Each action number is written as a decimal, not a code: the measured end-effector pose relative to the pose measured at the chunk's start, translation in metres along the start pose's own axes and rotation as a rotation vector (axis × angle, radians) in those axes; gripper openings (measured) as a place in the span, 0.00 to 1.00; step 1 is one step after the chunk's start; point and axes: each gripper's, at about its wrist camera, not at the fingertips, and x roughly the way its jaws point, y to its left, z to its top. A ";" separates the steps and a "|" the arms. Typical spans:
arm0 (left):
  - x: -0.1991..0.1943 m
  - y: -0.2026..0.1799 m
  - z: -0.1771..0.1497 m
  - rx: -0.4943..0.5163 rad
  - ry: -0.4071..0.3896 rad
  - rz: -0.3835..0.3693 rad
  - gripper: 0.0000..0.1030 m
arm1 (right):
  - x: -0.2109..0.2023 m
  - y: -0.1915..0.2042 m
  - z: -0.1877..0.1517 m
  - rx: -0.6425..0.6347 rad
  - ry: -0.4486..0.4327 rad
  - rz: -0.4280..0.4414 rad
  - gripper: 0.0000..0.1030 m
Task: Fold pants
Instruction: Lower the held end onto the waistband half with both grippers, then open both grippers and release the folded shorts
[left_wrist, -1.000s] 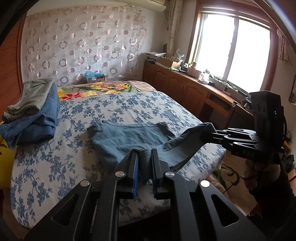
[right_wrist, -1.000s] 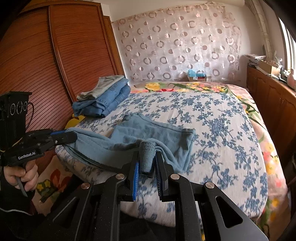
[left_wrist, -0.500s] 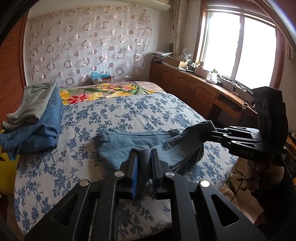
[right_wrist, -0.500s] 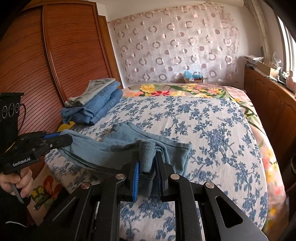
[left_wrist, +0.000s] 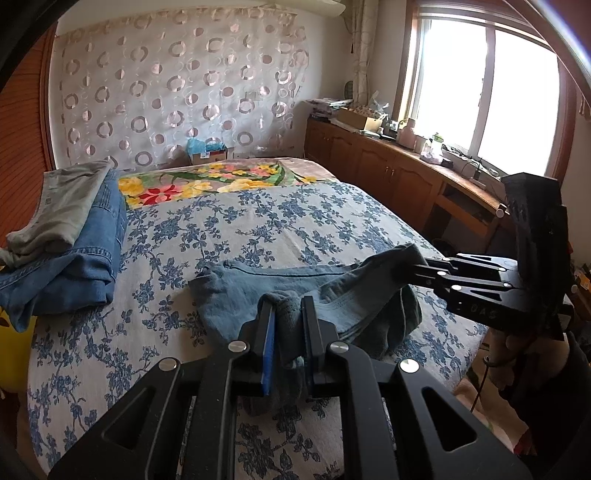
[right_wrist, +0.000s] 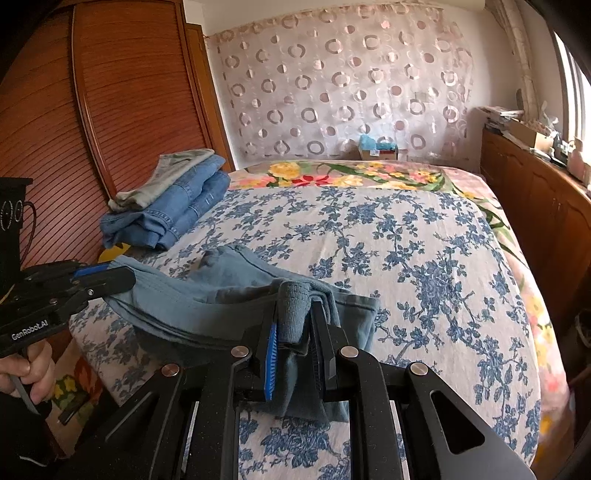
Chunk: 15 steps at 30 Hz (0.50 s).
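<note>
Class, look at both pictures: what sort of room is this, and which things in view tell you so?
Most likely a home bedroom. A bed with a floral cover fills the room, a wooden wardrobe stands beside it, and folded jeans are stacked on the bed.

Two black two-finger grippers are in play, one left gripper (left_wrist: 288, 306) and one right gripper (right_wrist: 293, 306), each clamped on the same single pair of faded grey-blue denim pants (left_wrist: 258, 291). One wide bed with a blue-flowered white cover (left_wrist: 258, 229) carries it all. At its far left corner sits one stack of two folded garments: one blue denim pair (left_wrist: 85, 258) underneath and one grey-green piece (left_wrist: 62, 206) on top. One small cardboard box with blue contents (left_wrist: 207, 153) stands by the headboard wall. I see one bare hand (right_wrist: 26, 373), on a gripper handle.
</note>
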 end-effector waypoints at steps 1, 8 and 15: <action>0.002 0.000 0.001 0.002 0.001 0.001 0.12 | 0.001 -0.001 0.000 0.001 0.003 -0.001 0.15; 0.011 0.001 0.009 0.010 0.000 0.009 0.12 | 0.011 -0.004 0.005 0.009 0.011 -0.012 0.15; 0.014 0.007 0.008 -0.012 -0.001 0.010 0.34 | 0.015 -0.008 0.005 0.015 0.017 -0.014 0.15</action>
